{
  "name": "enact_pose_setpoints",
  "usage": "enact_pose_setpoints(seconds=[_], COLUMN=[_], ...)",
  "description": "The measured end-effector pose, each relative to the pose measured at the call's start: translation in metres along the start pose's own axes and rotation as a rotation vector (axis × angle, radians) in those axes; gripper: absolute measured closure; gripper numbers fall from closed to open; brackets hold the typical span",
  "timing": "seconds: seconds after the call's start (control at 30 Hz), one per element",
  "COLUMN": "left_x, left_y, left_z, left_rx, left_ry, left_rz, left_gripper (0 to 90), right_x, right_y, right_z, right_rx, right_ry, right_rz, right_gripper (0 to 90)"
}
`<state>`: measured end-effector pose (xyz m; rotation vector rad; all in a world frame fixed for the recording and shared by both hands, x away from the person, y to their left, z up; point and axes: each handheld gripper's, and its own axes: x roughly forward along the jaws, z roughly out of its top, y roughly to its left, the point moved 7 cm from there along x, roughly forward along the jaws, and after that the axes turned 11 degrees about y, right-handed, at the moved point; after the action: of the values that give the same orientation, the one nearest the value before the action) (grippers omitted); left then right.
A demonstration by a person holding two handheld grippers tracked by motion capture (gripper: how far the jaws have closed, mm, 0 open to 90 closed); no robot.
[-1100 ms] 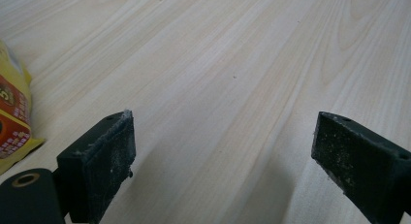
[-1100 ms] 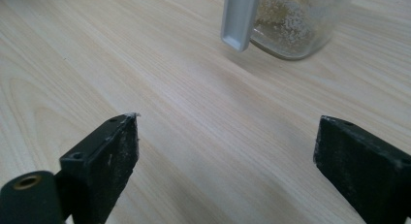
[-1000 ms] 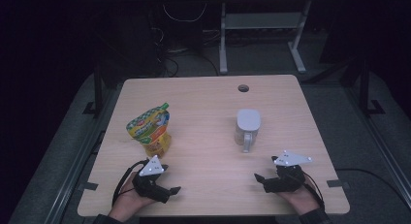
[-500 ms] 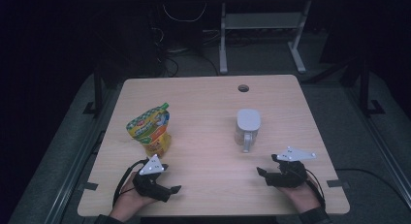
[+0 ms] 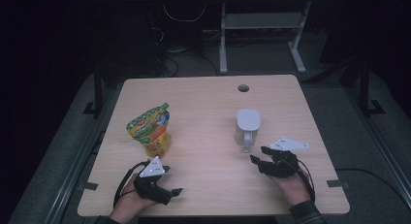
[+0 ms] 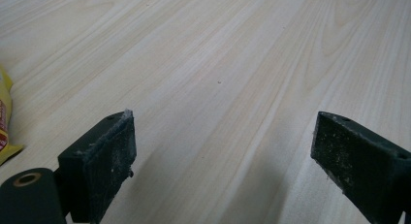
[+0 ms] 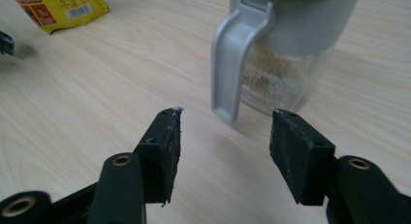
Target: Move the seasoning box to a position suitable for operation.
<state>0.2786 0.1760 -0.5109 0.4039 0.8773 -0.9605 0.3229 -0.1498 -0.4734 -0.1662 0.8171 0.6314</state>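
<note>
Jaws of my right gripper (image 7: 225,146) have just been closing, still spread, empty, nearer the jug (image 7: 286,49) handle; I judge grasp imminent. Left gripper (image 6: 223,161) jaws spread.

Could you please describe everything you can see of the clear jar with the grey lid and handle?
The clear jar with the grey lid and handle stands upright on the pale wooden table, at its right half. Its grey, plastic-looking lid is on; the handle points toward the right gripper, whose open jaws stop short of it. Pale grainy contents fill the lower part. Nothing else touches it.
</note>
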Motion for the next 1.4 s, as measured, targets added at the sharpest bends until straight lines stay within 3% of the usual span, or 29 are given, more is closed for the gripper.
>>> enact_pose_setpoints(seconds=[0.53,0.8,1.0,1.4], left_x=[0.001,0.001,0.001,0.001], left_y=[0.000,0.001,0.001,0.001], left_z=[0.001,0.000,0.000,0.000], left_rx=[-0.005,-0.004,-0.001,-0.007], left_ry=[-0.005,-0.002,-0.002,0.000], left_rz=[-0.002,-0.004,-0.004,-0.007], left_gripper=[8.5,8.5,8.5,8.5], right_x=[0.025,0.035,0.037,0.031], right_y=[0.001,0.001,-0.001,-0.003], right_z=[0.024,0.030,0.032,0.026], right_rx=[-0.004,-0.014,-0.017,-0.022], right_ry=[0.004,0.013,0.008,0.019], right_rz=[-0.001,-0.022,-0.034,-0.018], right_gripper=[52.1,61.1,69.4,69.7])
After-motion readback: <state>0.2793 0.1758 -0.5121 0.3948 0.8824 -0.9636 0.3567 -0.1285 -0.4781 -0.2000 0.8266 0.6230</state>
